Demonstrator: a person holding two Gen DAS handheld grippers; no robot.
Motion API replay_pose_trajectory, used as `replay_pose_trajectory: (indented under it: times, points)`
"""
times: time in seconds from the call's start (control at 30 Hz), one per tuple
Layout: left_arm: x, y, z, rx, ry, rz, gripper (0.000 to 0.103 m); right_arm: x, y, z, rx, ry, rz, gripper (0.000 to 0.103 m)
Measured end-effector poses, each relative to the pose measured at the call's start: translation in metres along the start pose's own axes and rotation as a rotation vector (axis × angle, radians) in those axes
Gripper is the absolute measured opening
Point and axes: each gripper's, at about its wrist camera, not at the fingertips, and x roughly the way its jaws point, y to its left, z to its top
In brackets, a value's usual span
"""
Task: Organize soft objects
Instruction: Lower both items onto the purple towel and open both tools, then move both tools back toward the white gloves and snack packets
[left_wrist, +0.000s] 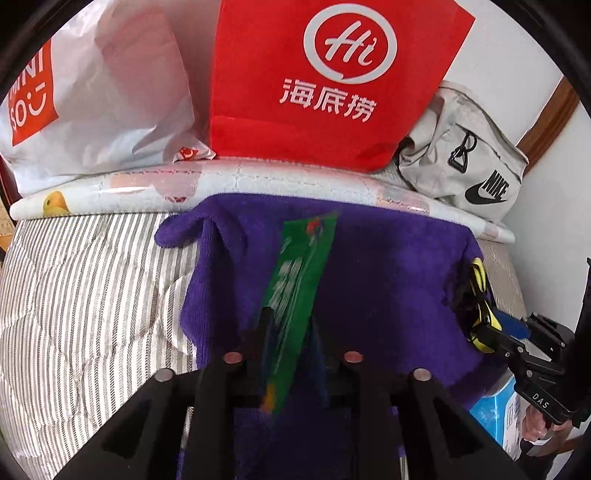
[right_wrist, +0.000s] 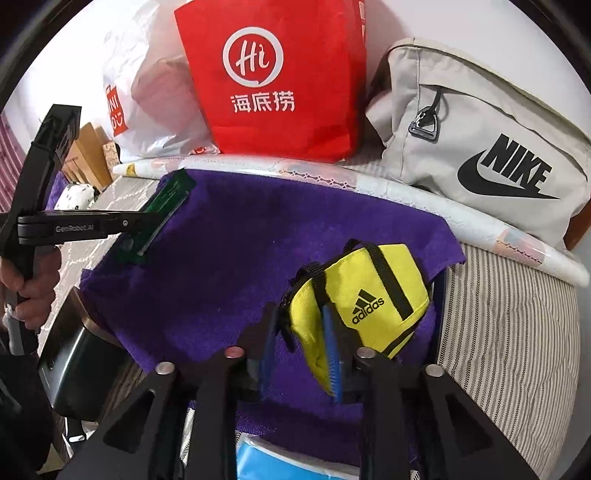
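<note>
My left tool (left_wrist: 288, 325) loosely straddles green packet (left_wrist: 303, 280); right tool (right_wrist: 301, 332) loosely straddles yellow pouch (right_wrist: 354, 295), both over purple towel (left_wrist: 388, 266).

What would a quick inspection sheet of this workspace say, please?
Surface: striped quilt on a bed, with a purple towel spread over it.
Job's things: green packet and yellow pouch, both over the towel.
Clutter: red bag, white bag and grey bag at the far edge; a blue pack at the near edge.
Grippers: left gripper has the green packet between its fingers, which look parted. Right gripper straddles the pouch's lower edge, also loosely.
Cables: nothing seen.
Surroundings: white wall behind the bags.
</note>
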Motion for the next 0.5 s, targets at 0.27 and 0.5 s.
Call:
replay_pose_trajectory:
  times: [0.27,0.5]
  points:
    - [-0.011,-0.004,-0.005,0.017,-0.01,0.009,0.033,-0.005,-0.006,0.0,0.04,-0.003,-0.002,0.052]
    - [-0.033,-0.005,-0.013,0.005,-0.034,0.025,0.041,-0.027,-0.008,-0.002,0.085,-0.016,-0.065,0.077]
